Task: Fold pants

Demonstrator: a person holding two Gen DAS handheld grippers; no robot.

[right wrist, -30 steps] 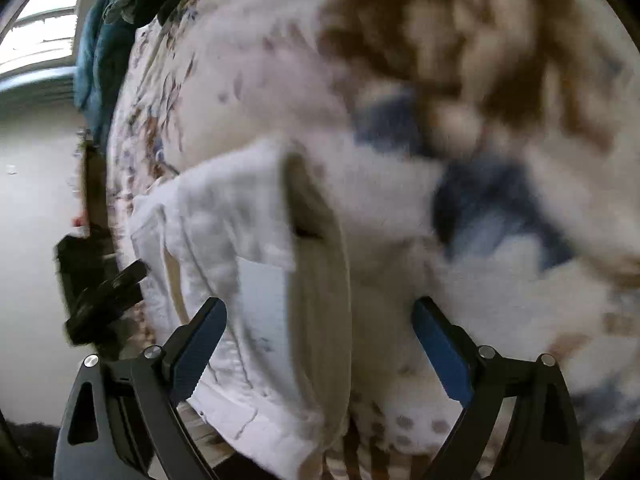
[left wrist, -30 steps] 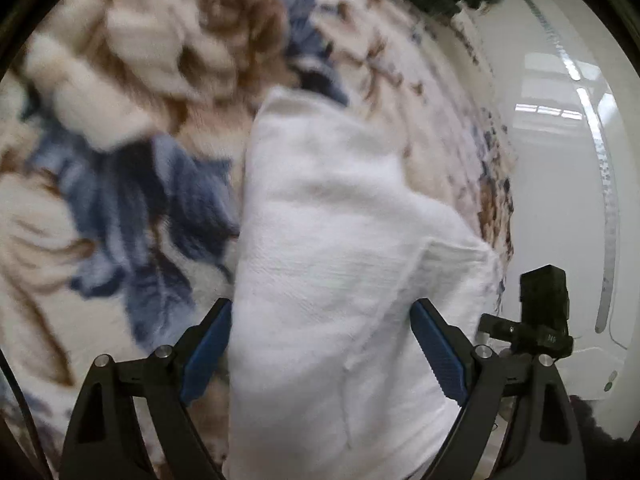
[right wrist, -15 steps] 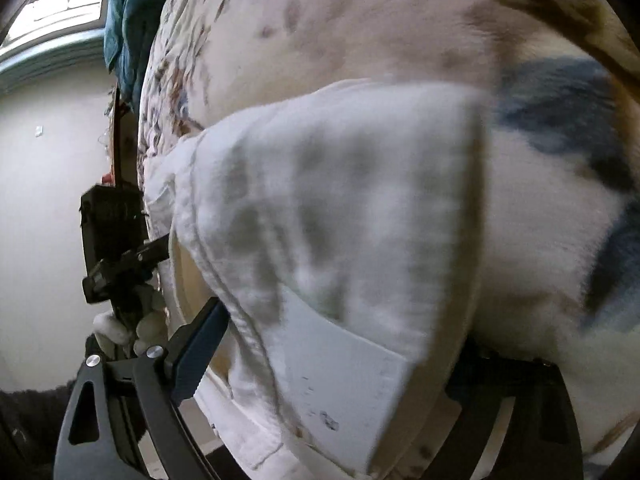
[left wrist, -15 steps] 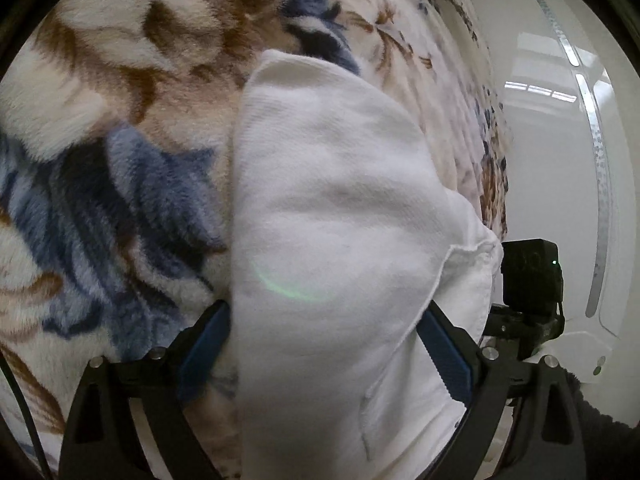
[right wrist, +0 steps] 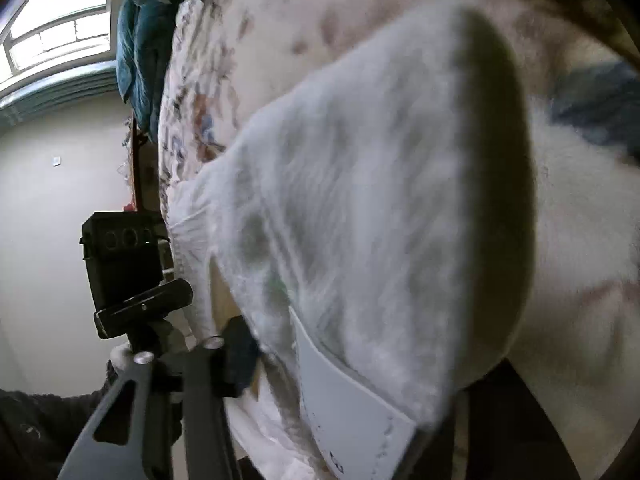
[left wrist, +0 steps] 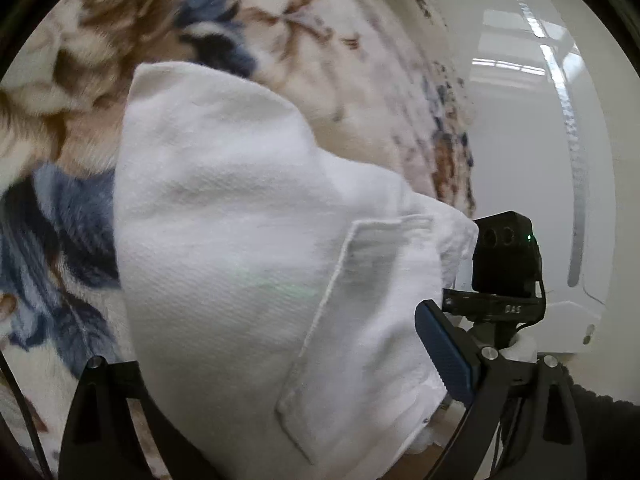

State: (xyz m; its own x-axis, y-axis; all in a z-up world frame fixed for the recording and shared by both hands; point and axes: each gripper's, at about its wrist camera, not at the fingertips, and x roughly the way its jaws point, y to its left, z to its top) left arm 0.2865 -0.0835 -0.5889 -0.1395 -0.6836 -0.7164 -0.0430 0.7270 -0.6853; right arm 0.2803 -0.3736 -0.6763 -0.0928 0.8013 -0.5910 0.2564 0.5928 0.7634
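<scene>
White pants (left wrist: pixel 256 248), folded into a thick bundle, lie on a floral blanket (left wrist: pixel 72 216) patterned in brown, blue and cream; the blanket serves as the reference surface. The left gripper (left wrist: pixel 280 364) straddles the near end of the bundle: its blue-padded right finger (left wrist: pixel 444 356) stands just beside the cloth, while the other finger is hidden beneath the fabric, so a grasp cannot be confirmed. A patch pocket (left wrist: pixel 360 312) faces upward near that finger. The right gripper (right wrist: pixel 352 364) has just been closing, with the pants' end between its jaws; its left finger (right wrist: pixel 240 352) presses against the fabric edge, gripping the bundle. A teal cloth (right wrist: pixel 136 48) lies at the blanket's far edge.
</scene>
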